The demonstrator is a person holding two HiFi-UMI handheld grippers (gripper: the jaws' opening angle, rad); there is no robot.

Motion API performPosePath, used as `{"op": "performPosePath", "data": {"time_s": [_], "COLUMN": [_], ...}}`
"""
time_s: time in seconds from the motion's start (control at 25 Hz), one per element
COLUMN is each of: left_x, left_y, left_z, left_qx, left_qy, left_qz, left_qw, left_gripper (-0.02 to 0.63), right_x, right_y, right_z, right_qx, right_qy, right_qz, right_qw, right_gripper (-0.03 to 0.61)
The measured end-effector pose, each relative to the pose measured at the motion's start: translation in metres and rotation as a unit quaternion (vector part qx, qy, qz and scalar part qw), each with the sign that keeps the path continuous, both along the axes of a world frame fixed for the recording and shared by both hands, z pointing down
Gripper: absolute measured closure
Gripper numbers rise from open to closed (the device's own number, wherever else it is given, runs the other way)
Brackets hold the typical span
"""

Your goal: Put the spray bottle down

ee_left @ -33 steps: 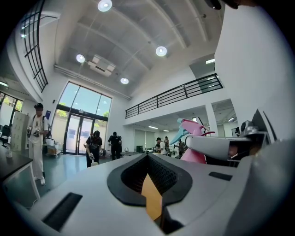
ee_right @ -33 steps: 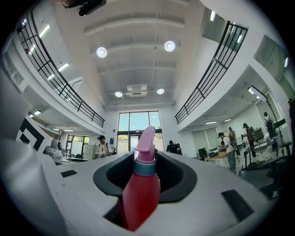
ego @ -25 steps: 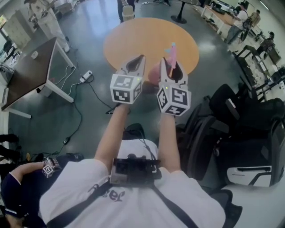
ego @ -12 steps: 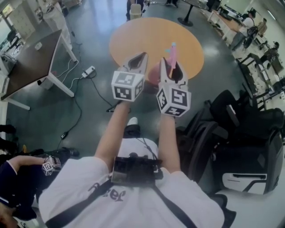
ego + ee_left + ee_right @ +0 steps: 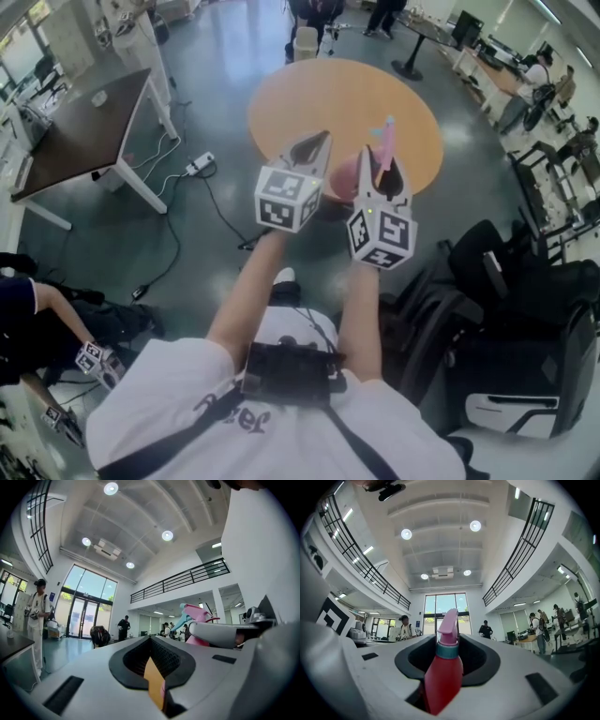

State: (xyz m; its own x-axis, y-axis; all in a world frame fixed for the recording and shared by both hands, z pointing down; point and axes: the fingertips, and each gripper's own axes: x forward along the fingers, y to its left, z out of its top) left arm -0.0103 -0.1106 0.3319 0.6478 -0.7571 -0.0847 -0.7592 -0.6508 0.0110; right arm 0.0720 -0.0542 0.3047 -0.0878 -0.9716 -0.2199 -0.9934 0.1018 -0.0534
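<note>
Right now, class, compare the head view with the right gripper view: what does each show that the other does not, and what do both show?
Only the head view: the round orange table ahead, the dark rectangular table, a power strip on the floor and the person's forearms.

Only the right gripper view: the ceiling lights, balcony railings and tall windows.

Both: the right gripper shut on the spray bottle, its pink head sticking out between the fingers.

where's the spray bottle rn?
The spray bottle is clamped in the right gripper. In the head view it shows right of centre, against the near edge of the round orange table, just right of the left gripper.
</note>
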Motion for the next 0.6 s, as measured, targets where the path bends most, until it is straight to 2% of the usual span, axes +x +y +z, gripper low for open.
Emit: {"op": "performPosePath", "data": {"time_s": [0.32,0.6], "left_x": [0.003,-0.012], "left_y": [-0.013,-0.017], "left_z": [-0.003,0.011], "left_qx": [-0.002,-0.011], "left_qy": [0.006,0.003], "left_qz": [0.005,-0.004], "left_qw": [1.0000,0.9999], "left_gripper": [0.601,0.601], "right_x": [0.001,-0.012], "right_y": [-0.015,-0.021], "right_z": [-0.007,0.004], "right_qx": [0.005,-0.002], "right_qy": [0.005,0.002], "right_qz": [-0.001,-0.008], "right_qw": [1.000,1.000], "right_gripper": [0.420,0.420]}}
